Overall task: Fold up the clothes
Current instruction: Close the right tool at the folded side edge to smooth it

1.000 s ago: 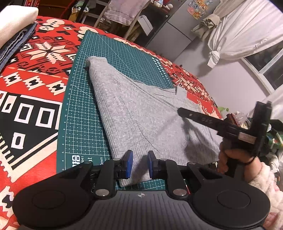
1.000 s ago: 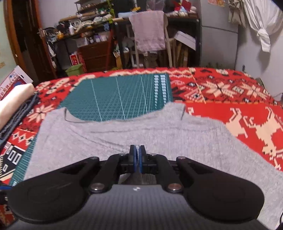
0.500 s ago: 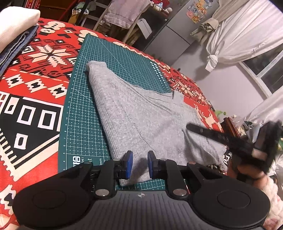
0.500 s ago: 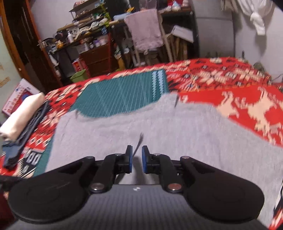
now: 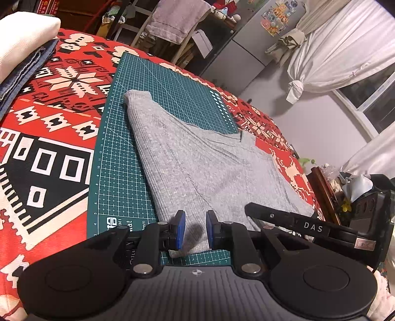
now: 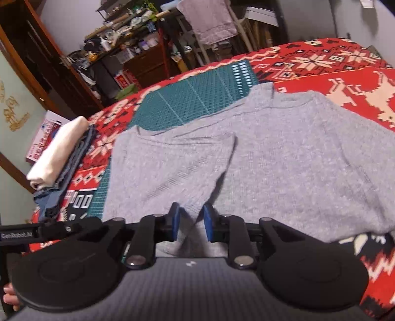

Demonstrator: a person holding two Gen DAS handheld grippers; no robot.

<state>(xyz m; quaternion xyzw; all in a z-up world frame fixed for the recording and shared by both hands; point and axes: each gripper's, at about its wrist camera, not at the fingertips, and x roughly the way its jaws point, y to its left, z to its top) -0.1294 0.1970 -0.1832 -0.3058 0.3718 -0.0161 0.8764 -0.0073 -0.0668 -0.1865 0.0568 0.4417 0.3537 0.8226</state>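
A grey knit garment (image 5: 197, 163) lies spread over the green cutting mat (image 5: 118, 172) and the red patterned cloth. In the right wrist view the grey garment (image 6: 284, 153) has one flap folded over its left part. My left gripper (image 5: 195, 232) stands open just above the garment's near corner, nothing between its blue pads. My right gripper (image 6: 190, 222) is open too, hovering over the garment's near edge. In the left wrist view, the right gripper's black body sits low at the right beside mine, fingertips hidden.
A folded stack, white cloth on top of denim (image 6: 59, 153), lies at the left edge of the red patterned cloth (image 5: 49, 128). A chair draped with a pink towel (image 6: 209, 22), cluttered shelves and a fridge stand beyond the bed. White curtains hang at the right.
My right gripper opened, letting go of the grey fabric it pinched a second ago, and drew back toward the near edge. The left gripper stayed open and barely moved.
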